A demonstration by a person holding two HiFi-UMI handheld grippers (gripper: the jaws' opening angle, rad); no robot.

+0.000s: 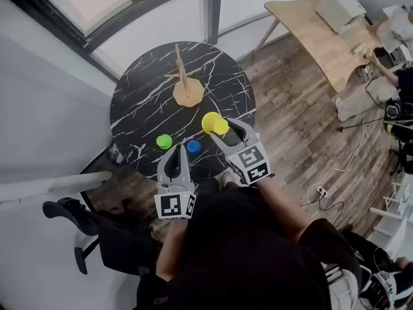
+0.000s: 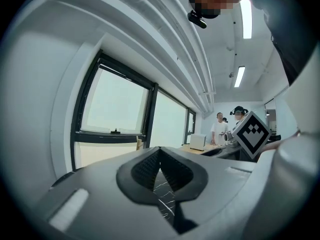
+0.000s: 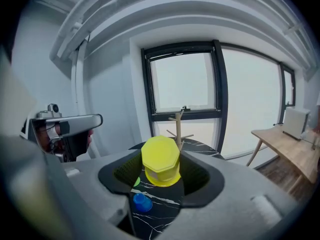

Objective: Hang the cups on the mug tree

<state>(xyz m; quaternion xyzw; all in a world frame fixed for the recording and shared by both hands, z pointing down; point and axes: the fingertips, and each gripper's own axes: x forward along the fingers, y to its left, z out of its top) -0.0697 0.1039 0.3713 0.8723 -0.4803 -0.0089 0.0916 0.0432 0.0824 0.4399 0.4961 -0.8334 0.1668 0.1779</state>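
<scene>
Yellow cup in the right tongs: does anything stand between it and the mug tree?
Nothing visible does. The yellow cup, clamped in the right tongs, faces bare table up to the mug tree; the green cup and blue cup sit nearer the person, off that line.

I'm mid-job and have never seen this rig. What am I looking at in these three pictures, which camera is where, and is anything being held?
There is no robot arm here: a person holds a two-jaw gripper in each hand. The head view looks down from the person's head onto a round black marbled table. On it sit a wooden mug tree with nothing hung on it, a green cup and a blue cup. The other two pictures come from cameras that ride on the grippers and look along their jaws. The left gripper is shut and empty. The right gripper is shut on a yellow cup and faces the mug tree.
</scene>
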